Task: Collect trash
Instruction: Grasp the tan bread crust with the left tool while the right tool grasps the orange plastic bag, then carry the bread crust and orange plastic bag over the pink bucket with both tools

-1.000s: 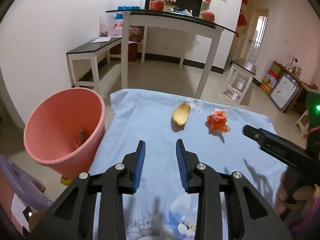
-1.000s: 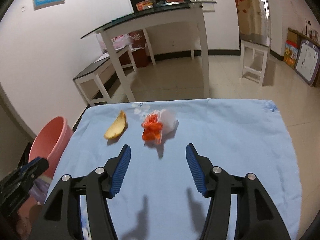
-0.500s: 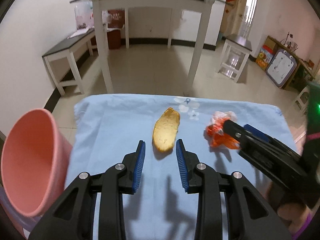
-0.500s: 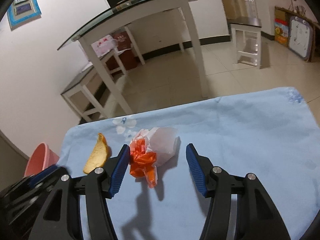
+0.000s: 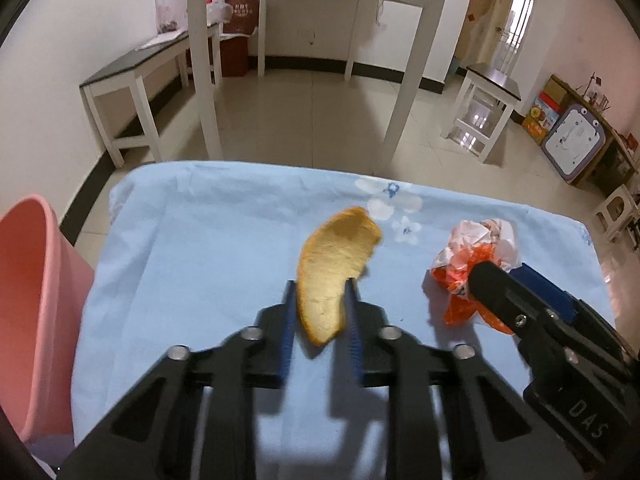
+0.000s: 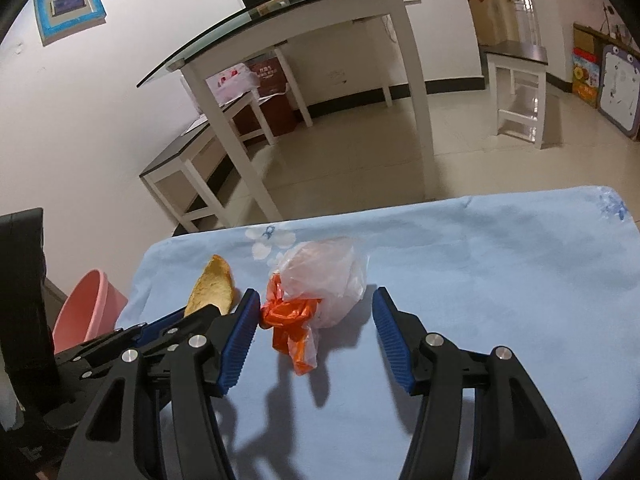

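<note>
Left gripper [image 5: 320, 300]: jaws have just been closing, now pinching the curved yellow-orange fruit peel [image 5: 334, 276] above the light blue tablecloth [image 5: 200, 240].
Right gripper [image 6: 316, 332]: jaws standing wide around the crumpled orange-and-white plastic bag [image 6: 320, 288], not pressing it.
Pink plastic bucket [image 5: 32, 312]: standing beside the table's left edge; contents hidden.

A table [image 5: 192, 240] has a light blue cloth. On it lie 1 orange peel [image 5: 336, 264] and 1 crumpled plastic bag [image 6: 320, 284].
</note>
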Demonstrator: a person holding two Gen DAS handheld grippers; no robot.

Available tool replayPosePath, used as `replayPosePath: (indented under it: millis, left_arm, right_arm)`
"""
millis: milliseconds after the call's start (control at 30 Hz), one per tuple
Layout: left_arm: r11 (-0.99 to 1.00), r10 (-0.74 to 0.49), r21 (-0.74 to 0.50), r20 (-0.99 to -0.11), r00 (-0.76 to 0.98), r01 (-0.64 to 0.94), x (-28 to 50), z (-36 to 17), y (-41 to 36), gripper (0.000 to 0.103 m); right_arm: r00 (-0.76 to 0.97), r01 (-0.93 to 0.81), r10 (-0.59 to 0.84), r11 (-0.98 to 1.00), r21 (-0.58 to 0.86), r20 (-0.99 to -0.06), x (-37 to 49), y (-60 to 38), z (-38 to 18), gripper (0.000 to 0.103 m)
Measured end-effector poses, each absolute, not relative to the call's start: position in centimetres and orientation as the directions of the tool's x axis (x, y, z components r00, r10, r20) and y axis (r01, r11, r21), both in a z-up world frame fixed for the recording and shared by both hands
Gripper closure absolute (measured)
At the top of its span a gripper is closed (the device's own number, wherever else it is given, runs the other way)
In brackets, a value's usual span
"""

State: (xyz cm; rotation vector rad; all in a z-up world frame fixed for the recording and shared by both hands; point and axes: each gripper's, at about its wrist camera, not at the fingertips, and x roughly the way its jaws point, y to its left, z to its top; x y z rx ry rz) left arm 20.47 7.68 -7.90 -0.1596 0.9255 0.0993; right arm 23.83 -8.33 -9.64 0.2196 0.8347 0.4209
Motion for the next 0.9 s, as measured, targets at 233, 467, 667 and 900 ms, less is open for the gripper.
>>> replayPosePath:
  millis: [233, 467, 667, 900]
  left_arm:
    - [0.983, 0.020, -0.101, -0.773, 0.634, -0.155, 17.8, -6.2, 7.9, 0.099]
    - [0.975, 0.026, -0.121, -0.769, 0.639, -0.185, 14.1, -4.6, 8.1, 0.099]
    - [0.966, 0.049, -0.138, -0.735, 0.676, -0.219, 10.6, -2.5, 8.8, 0.099]
    - [0.941, 0.129, -0.132, -0.709, 0.693, -0.310, 6.5, -1.0, 10.0, 0.099]
  right_arm:
    - [0.564, -0.258, 0.494, 0.867, 0.427, -0.661, 24.2, -9.4, -10.2, 0.042]
    - [0.519, -0.306, 0.553, 0.832, 0.462, -0.652, 24.0, -8.7, -10.4, 0.060]
    - [0.527, -0.351, 0.546, 0.838, 0.419, -0.651, 23.3, -7.8, -9.6, 0.071]
    - [0.560, -0.418, 0.543, 0.837, 0.353, -0.626, 21.5, -7.0, -7.0, 0.071]
